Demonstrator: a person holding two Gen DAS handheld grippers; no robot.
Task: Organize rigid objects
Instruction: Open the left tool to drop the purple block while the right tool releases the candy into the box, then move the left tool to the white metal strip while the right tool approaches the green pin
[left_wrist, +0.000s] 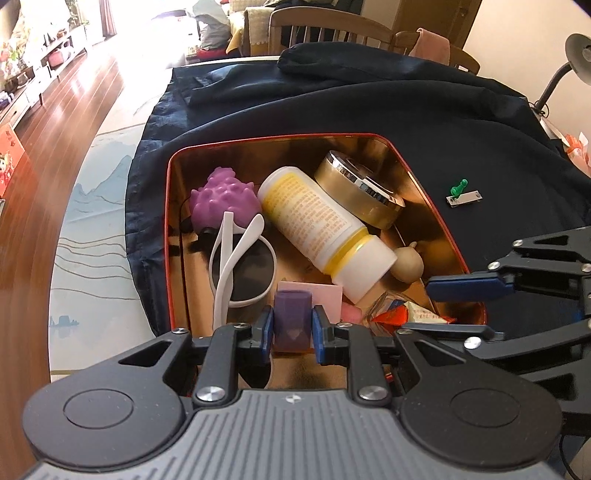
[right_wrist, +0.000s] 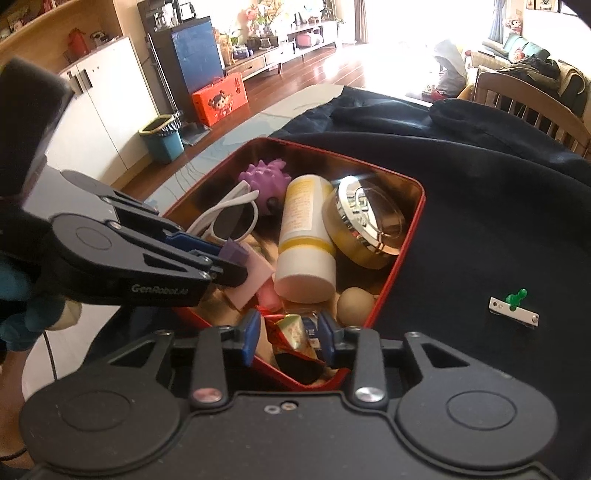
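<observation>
**Two grippers over the red tin**

Two tools work at the red tin (left_wrist: 170, 236). Above its near edge, the left gripper (left_wrist: 291, 329) is clamped on a purple block (left_wrist: 291, 320); the right gripper (right_wrist: 287, 336) hangs over the near corner with its blue pads spread wide, gripping nothing. Deeper in the tin lie white sunglasses (left_wrist: 242, 264), a white bottle (left_wrist: 319, 225), a purple spiky ball (left_wrist: 223, 197) and a gold jar (left_wrist: 360, 192). Right of the tin, on the dark cloth (left_wrist: 406, 110), a green pushpin (left_wrist: 458, 187) touches a silver clip (left_wrist: 464, 197).
</observation>
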